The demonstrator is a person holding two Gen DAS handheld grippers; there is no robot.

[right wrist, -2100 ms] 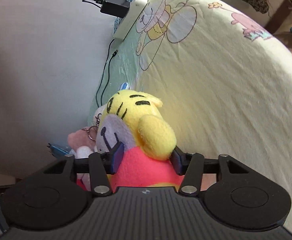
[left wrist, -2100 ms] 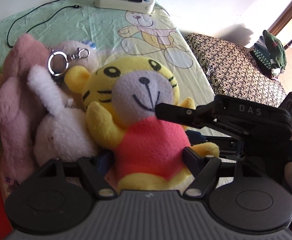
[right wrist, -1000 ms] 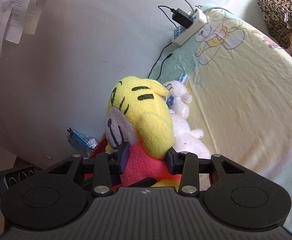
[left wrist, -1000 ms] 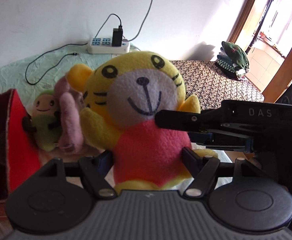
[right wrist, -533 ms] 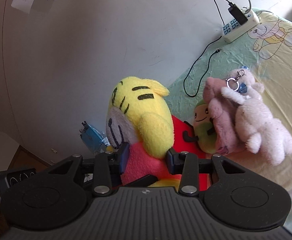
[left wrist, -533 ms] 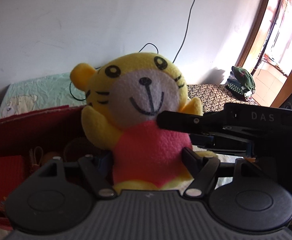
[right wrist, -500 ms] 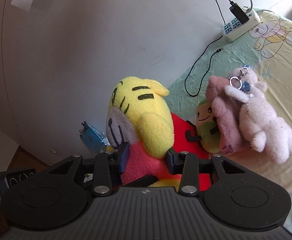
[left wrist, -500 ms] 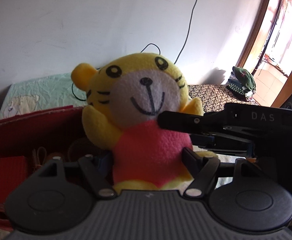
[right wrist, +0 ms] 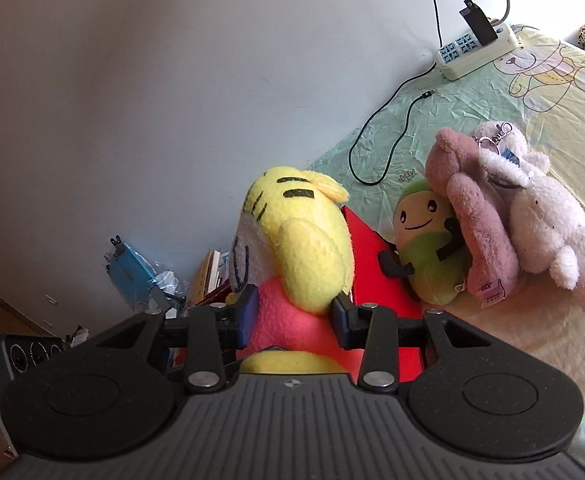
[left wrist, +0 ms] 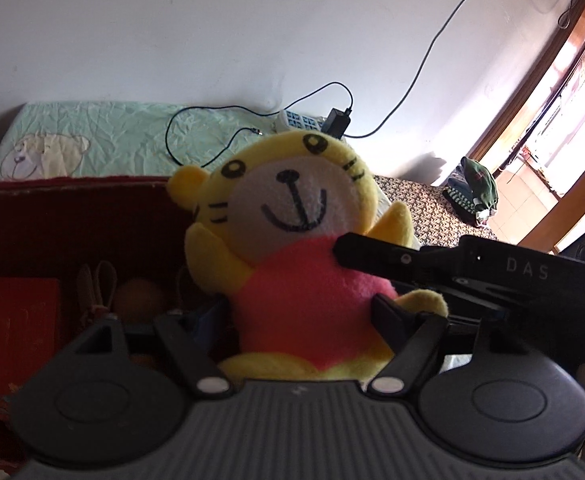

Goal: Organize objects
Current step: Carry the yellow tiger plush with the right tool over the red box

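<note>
The yellow tiger plush (left wrist: 292, 216), with its white muzzle, inked smile and whiskers and a pink-red shirt, sits upright at the centre of the left wrist view, in front of the open red box (left wrist: 72, 216) that fills the left of that frame. In the right wrist view it shows in profile at lower centre, and the right gripper (right wrist: 292, 314) pinches its pink body between both pads. The left gripper (left wrist: 296, 320) has just been opening: its left finger now stands clear of the shirt with the plush between the jaws, whereas half a second ago both pads pressed it. The power strip (left wrist: 298, 122) has come back into view behind the toy's head.
</note>
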